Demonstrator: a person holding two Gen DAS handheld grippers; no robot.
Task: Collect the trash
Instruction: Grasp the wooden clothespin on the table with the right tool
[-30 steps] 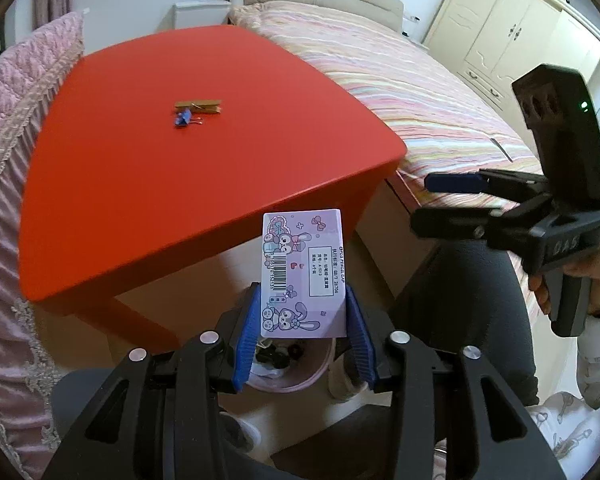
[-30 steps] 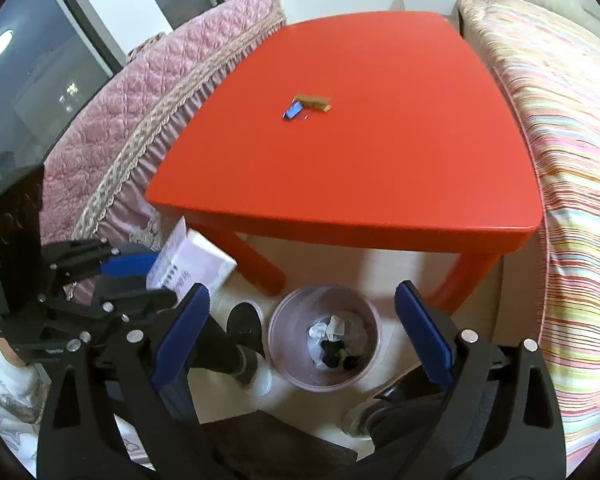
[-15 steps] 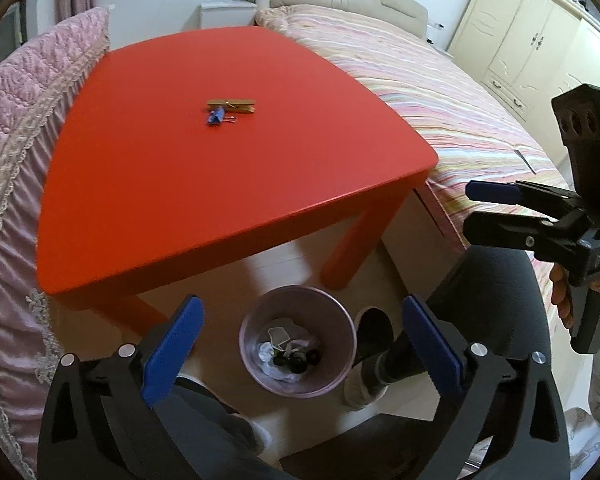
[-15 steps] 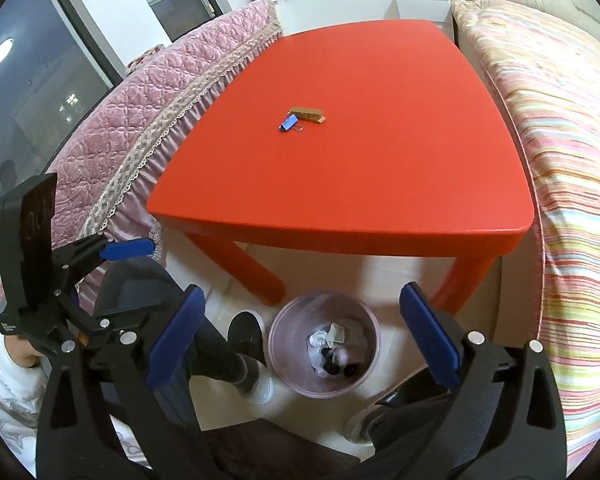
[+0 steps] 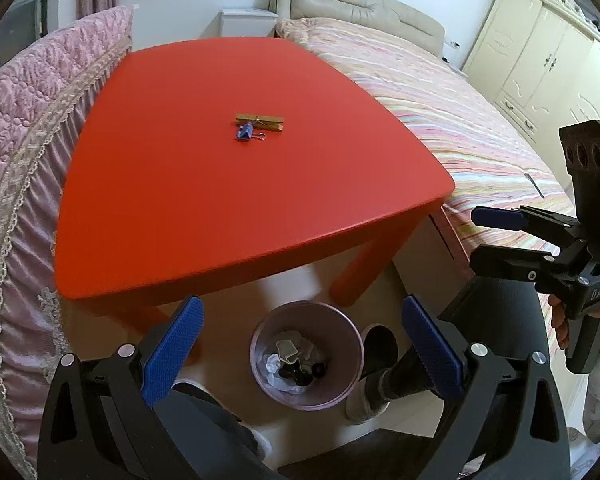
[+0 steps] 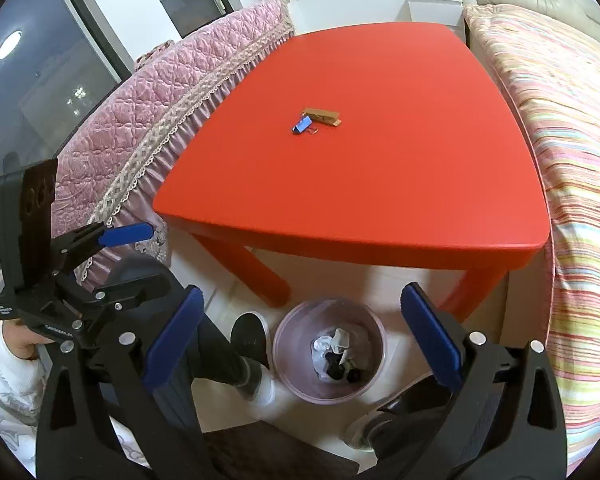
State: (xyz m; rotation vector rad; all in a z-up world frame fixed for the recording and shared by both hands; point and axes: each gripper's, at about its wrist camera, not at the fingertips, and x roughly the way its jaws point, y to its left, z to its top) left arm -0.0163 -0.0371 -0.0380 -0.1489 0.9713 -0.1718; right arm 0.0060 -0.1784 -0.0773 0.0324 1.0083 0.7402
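Two hand-held black grippers with blue finger pads hover above a small pinkish trash bin that stands on the pale floor just in front of a red table. The left gripper has its jaws spread wide and holds nothing; the bin shows in the gap between its pads. The right gripper is likewise spread wide and empty, also with the bin below it. Each gripper appears at the edge of the other's view, held by a hand in a pale sleeve, fingers parted. Inside the bin lie crumpled white scraps and some small dark pieces, heaped on its bottom. The bin sits between the table's two front legs, slightly forward of the near edge of the tabletop. On the tabletop, around its middle and well away from every edge, a wooden clothespin lies flat, and a blue binder clip lies touching it on its near side. A pink quilted cover runs along the table's left edge and a striped bed along its right. The person's dark-trousered legs and shoes flank the bin.
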